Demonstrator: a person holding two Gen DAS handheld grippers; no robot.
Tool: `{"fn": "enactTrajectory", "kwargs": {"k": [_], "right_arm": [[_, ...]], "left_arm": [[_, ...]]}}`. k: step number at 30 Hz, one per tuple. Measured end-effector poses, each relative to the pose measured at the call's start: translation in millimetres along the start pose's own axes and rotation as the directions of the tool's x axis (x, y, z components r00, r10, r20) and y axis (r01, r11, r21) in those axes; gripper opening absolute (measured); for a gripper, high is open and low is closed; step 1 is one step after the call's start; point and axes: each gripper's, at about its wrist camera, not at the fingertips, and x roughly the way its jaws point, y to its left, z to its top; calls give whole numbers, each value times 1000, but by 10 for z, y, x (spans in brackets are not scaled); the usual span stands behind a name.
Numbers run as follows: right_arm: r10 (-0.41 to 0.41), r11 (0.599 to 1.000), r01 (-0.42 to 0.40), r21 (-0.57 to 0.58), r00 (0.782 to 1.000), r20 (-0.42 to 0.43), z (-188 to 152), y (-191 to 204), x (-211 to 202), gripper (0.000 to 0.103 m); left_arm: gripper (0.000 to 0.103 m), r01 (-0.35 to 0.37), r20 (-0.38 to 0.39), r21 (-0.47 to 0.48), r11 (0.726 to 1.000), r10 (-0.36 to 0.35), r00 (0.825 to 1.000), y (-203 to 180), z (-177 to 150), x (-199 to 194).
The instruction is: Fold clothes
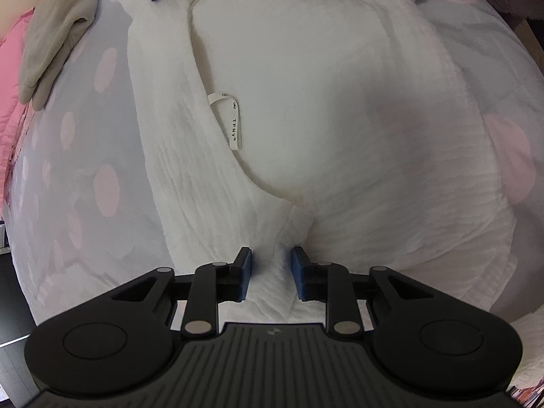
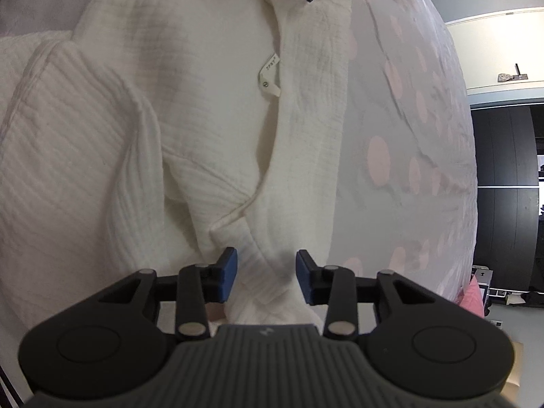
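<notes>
Two tools face each other across white garment [image 1: 306, 108] spread on dotted bed sheet [image 1: 78, 156]. Left tool [image 1: 271, 276] low, level, jaws spread astride bunched edge. Right tool [image 2: 266, 277] likewise spread over opposite edge.

Bed surface covered by a pale grey sheet with pink dots [image 1: 102, 183]. On it: a white crinkled-cotton garment with a small woven label [image 1: 306, 102], a beige fleece-like piece [image 1: 54, 34] at the far left edge, possibly a pink cloth [image 1: 10, 78] beside it.
</notes>
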Motion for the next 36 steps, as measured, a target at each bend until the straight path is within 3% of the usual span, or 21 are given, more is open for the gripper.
{"fn": "enactTrajectory", "kwargs": {"k": [3, 8, 9, 11, 13, 15, 18, 21, 22, 24, 26, 28, 30, 32, 34, 36], "right_arm": [[12, 1000, -12, -4, 1000, -21, 5, 42, 48, 13], [-9, 996, 9, 84, 1000, 5, -20, -98, -107, 7], [-29, 993, 27, 118, 999, 16, -35, -149, -153, 7], [-81, 977, 73, 202, 996, 34, -79, -275, -249, 7], [-152, 944, 132, 303, 988, 41, -134, -416, -339, 6], [-222, 889, 188, 418, 975, 33, -188, -561, -419, 6], [-324, 806, 266, 529, 946, 18, -184, -712, -537, 6], [-455, 705, 377, 601, 890, -25, -81, -820, -730, 6], [-497, 670, 414, 616, 867, -42, -42, -844, -809, 6], [-588, 591, 481, 648, 806, -62, 33, -876, -1058, 5], [-673, 503, 538, 677, 735, -84, 108, -907, -1315, 5], [-751, 397, 577, 714, 652, -109, 134, -909, -1672, 5], [-833, 289, 636, 715, 535, -139, 168, -907, -2034, 5], [-900, 171, 684, 709, 401, -170, 191, -907, -2432, 5], [-939, 53, 684, 728, 282, -196, 189, -919, -2872, 5], [-959, -29, 660, 751, 192, -206, 193, -898, -3310, 5]], "left_arm": [[9, -17, 9, -49, 999, 18, 1000, 53, -35, -21], [5, -61, 40, -186, 981, 70, 997, 174, -142, -193], [5, -67, 50, -238, 969, 81, 995, 216, -176, -257], [5, -66, 72, -393, 917, 102, 992, 340, -282, -437], [4, -81, 73, -530, 844, 141, 987, 448, -432, -594], [4, -102, 59, -653, 751, 185, 981, 544, -558, -793], [4, -123, 37, -807, 578, 257, 966, 684, -705, -1171], [4, -115, 21, -914, 390, 329, 944, 829, -842, -1598], [3, -111, 13, -938, 328, 352, 936, 870, -883, -1742], [3, -125, -12, -961, 246, 413, 911, 866, -933, -2111], [3, -142, -32, -972, 189, 490, 871, 824, -948, -2535], [3, -156, -48, -978, 142, 574, 818, 740, -962, -3040], [3, -157, -53, -983, 99, 663, 747, 648, -933, -3558], [3, -154, -54, -986, 67, 742, 668, 542, -863, -4039], [3, -145, -53, -989, 41, 807, 589, 404, -773, -4510], [3, -142, -52, -990, 23, 860, 508, 234, -706, -4945]]}}
